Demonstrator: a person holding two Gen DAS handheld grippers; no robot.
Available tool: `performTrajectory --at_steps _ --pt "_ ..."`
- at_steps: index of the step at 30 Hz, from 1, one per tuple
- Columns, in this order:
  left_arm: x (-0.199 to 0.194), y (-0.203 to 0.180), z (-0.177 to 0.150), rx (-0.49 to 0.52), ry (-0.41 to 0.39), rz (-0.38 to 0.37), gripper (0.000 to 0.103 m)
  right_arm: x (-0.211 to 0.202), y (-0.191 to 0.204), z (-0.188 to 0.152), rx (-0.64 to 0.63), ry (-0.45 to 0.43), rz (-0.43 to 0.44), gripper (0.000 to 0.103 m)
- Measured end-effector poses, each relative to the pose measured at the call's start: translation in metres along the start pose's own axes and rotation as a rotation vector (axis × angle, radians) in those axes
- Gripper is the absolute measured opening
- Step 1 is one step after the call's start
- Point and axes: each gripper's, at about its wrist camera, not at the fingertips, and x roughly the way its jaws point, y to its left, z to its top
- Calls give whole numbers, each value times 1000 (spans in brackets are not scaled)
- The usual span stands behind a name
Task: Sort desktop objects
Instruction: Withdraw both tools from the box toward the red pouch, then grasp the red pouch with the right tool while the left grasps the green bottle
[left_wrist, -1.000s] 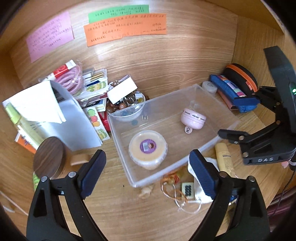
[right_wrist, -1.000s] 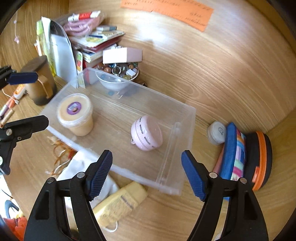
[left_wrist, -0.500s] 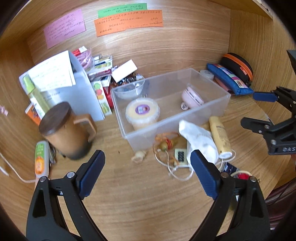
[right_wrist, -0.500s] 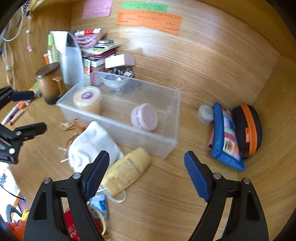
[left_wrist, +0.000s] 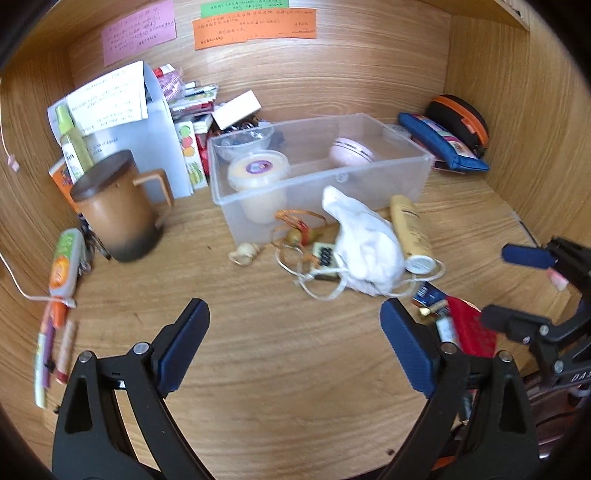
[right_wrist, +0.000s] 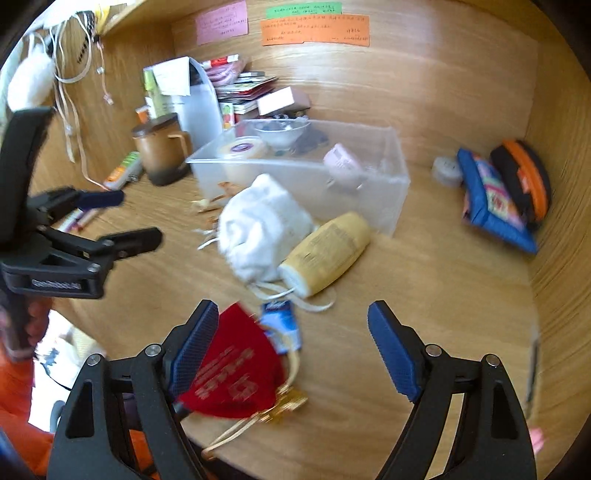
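A clear plastic bin (left_wrist: 391, 173) (right_wrist: 384, 206) stands at the back of the desk. It holds a yellow tub (left_wrist: 258, 170) and a pink round case (left_wrist: 351, 149). In front of it lie a white pouch (left_wrist: 365, 245) (right_wrist: 264, 225), a yellow tube (left_wrist: 410, 225) (right_wrist: 327, 254), a tangle of cord with a small keypad (left_wrist: 325, 256), a red pouch (right_wrist: 236, 373) and a small blue packet (right_wrist: 279, 323). My left gripper (left_wrist: 295, 339) is open and empty above bare desk. My right gripper (right_wrist: 291, 347) is open and empty, over the red pouch.
A brown lidded mug (left_wrist: 118, 210) stands left, with a white folder (left_wrist: 155, 147), books and a green bottle (left_wrist: 72, 142) behind. Pens and a stapler-like item (left_wrist: 64, 266) lie far left. A blue pencil case (left_wrist: 443, 142) and orange-black case (left_wrist: 461, 118) sit back right.
Both grippers have pulled back from the bin toward the desk's front edge, still open and empty. More of the desk front, the red pouch and pens have come into view.
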Motion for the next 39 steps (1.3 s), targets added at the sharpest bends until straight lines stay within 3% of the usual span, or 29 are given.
performTrajectory --at_steps 9,16,19,20,24,27,30,39 --pt "-6 -19 -24 16 8 -12 95 14 7 -29 40 61 86 82" --pt "-4 -27 -34 15 27 -19 95 23 -4 -37 136 79 218 82" --pt "-1 -27 -35 8 38 -22 95 26 -8 -39 178 82 276 74" --pt "-1 -28 -36 7 41 -23 95 26 -8 -39 182 81 300 66" --pt "0 -30 -36 5 46 -36 95 21 -6 -36 176 64 312 46" --pt "2 -36 -35 12 50 -56 95 17 -5 -35 165 45 299 39" --pt "3 -45 -33 29 56 -81 95 10 -6 -33 165 17 268 34" --pt "10 -90 -27 103 64 -188 96 -20 -36 -25 208 -63 195 33"
